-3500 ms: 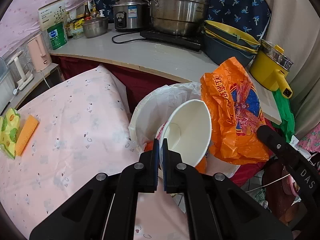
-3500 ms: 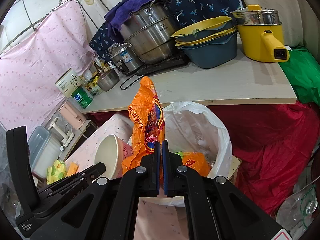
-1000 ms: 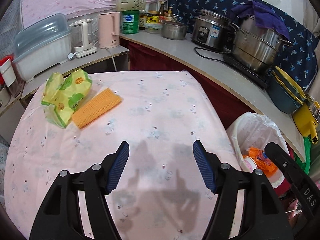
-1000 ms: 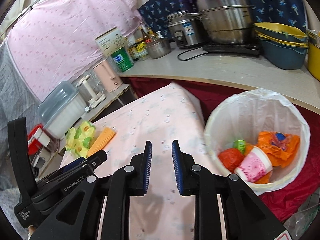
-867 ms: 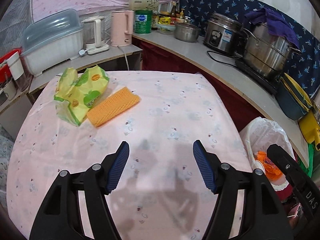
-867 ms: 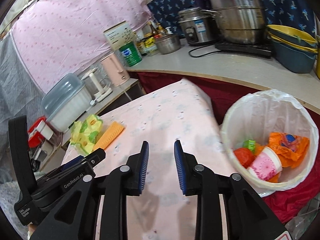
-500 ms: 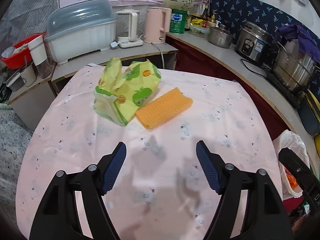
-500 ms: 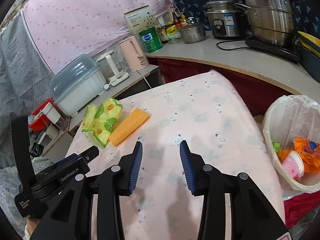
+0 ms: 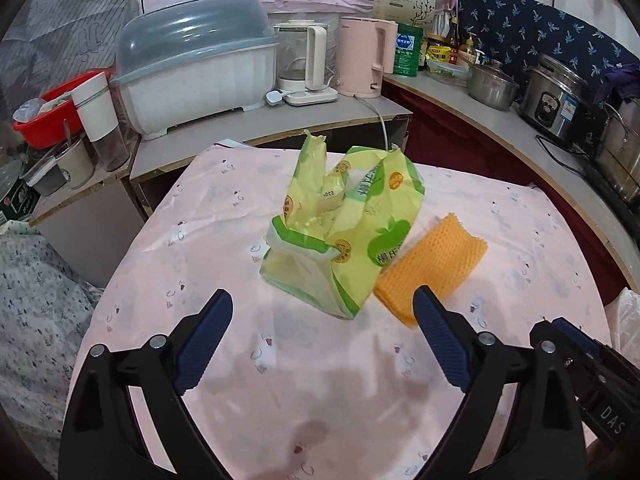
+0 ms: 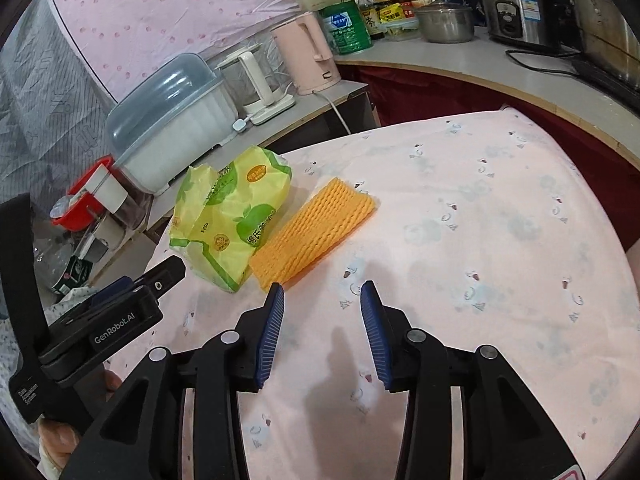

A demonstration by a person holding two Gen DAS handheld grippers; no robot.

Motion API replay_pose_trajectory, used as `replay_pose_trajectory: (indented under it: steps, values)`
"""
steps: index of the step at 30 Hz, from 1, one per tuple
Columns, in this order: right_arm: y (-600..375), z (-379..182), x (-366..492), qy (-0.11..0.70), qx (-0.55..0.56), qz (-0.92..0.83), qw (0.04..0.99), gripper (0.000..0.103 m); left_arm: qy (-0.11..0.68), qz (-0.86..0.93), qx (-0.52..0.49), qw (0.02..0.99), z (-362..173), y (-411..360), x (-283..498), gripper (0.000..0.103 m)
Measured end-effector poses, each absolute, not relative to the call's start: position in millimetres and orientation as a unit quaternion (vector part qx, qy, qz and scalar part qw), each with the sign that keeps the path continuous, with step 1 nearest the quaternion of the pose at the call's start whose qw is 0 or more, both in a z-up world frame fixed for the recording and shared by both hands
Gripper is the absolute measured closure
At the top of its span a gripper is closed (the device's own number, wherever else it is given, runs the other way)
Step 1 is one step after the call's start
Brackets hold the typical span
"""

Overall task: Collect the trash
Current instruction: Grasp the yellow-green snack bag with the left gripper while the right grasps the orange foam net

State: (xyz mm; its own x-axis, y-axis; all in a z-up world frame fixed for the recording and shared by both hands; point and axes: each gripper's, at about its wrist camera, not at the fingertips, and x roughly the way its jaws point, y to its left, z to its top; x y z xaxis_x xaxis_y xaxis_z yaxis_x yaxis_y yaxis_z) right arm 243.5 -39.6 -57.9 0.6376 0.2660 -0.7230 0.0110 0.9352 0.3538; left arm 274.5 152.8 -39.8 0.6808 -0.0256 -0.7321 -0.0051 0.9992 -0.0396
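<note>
- Left gripper (image 9: 322, 312) spread wide and empty, hovering over the pink tablecloth (image 9: 280, 400), jaws framing the crumpled yellow-green wrapper (image 9: 344, 236) just ahead.
- Right gripper (image 10: 322, 300) parted too, narrower, nothing between its pads, nose pointed at the near end of the orange foam net (image 10: 314, 232).
- Wrapper and net lie touching, side by side, towards the table's far-left corner; the wrapper overlaps the net's edge.
- Beyond the table's far edge, on a side counter: dish box with grey lid (image 9: 192, 64), pink kettle (image 9: 366, 56).
</note>
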Motion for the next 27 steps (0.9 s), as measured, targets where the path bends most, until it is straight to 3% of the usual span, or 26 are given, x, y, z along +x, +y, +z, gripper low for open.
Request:
replay_pose_trajectory:
  steps: [12, 16, 21, 23, 24, 27]
  values:
    - [-17.4, -108.3, 317.9, 0.463, 0.187, 0.073, 0.863, 0.062, 0.413, -0.018, -0.015, 0.911, -70.7, 160.5, 334.4, 0.017]
    - [-13.1, -114.8, 328.1, 0.464, 0.192, 0.076, 0.862, 0.062, 0.425, -0.033, -0.022, 0.904, -79.7, 159.1, 344.8, 0.045]
    - [-8.9, -118.3, 332.6, 0.459, 0.183, 0.076, 0.866, 0.063, 0.423, -0.041, -0.019, 0.905, -83.2, 155.5, 344.9, 0.062]
    - [-6.6, -118.7, 332.6, 0.458, 0.177, 0.076, 0.868, 0.071, 0.421, -0.044, -0.017, 0.906, -82.7, 152.3, 343.6, 0.065]
    - [-5.5, -119.4, 332.7, 0.459, 0.177, 0.078, 0.867, 0.08, 0.422, -0.046, -0.016, 0.905, -82.5, 151.1, 342.7, 0.067]
    - [-3.4, -118.2, 329.2, 0.456, 0.174, 0.078, 0.869, 0.087, 0.422, -0.045, -0.017, 0.906, -81.0, 149.0, 339.9, 0.07]
